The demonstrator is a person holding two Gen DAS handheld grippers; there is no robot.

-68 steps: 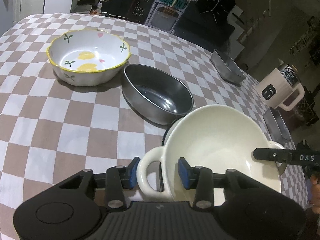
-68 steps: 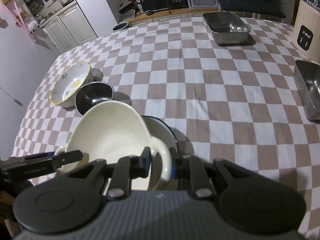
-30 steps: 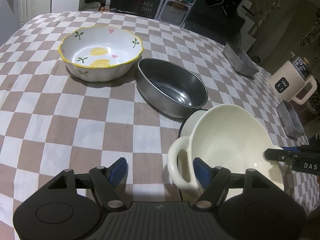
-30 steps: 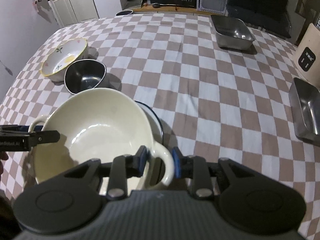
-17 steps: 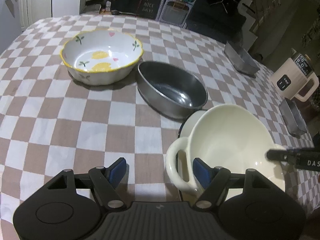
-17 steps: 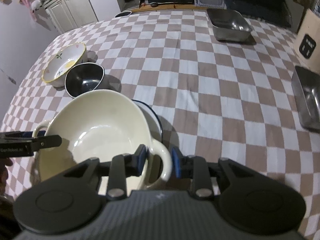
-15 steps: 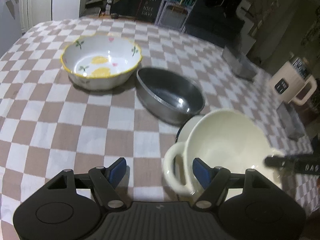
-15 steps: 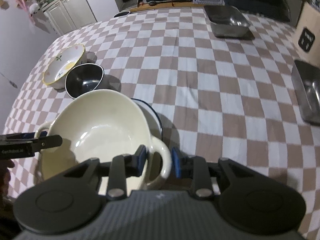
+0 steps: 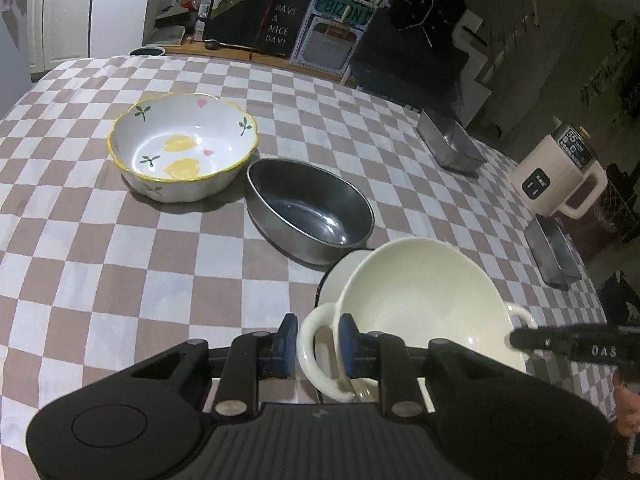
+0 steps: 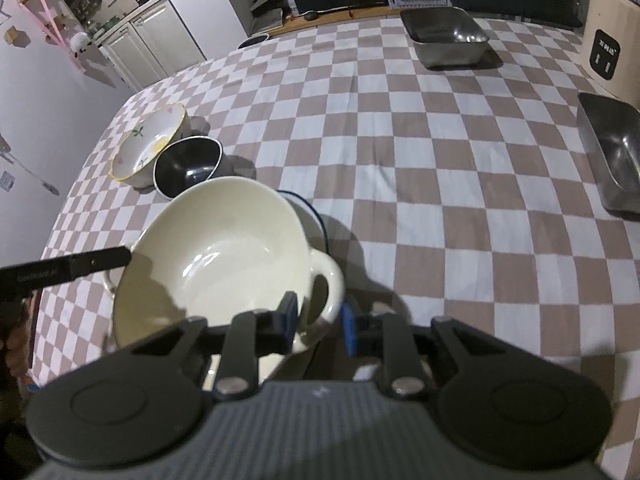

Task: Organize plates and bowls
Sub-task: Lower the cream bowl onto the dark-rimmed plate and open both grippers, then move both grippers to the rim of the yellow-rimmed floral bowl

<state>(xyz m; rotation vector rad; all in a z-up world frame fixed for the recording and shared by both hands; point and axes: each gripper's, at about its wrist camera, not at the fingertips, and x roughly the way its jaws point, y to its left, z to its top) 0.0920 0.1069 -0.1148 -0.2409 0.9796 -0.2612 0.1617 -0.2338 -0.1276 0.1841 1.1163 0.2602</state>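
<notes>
A cream bowl (image 9: 424, 300) with two loop handles is held between both grippers, tilted over a white plate with a dark blue rim (image 9: 340, 268). My left gripper (image 9: 318, 342) has its jaws closing, and the blue pads press on the bowl's left handle. In the right wrist view my right gripper (image 10: 318, 320) closes slightly on the other handle of the cream bowl (image 10: 224, 256). A dark metal bowl (image 9: 312, 216) and a floral bowl with a yellow rim (image 9: 184, 148) stand behind on the checked cloth.
Two steel trays (image 9: 450, 146) (image 9: 554, 252) and a cream kettle (image 9: 560, 176) stand along the right side. The right wrist view shows the trays (image 10: 444, 36) (image 10: 612, 152) and open checked cloth (image 10: 440, 160) between them and the bowls.
My left gripper's jaws stood wide apart beside the handle; now they have closed onto it. The right gripper has kept its grip on the other handle.
</notes>
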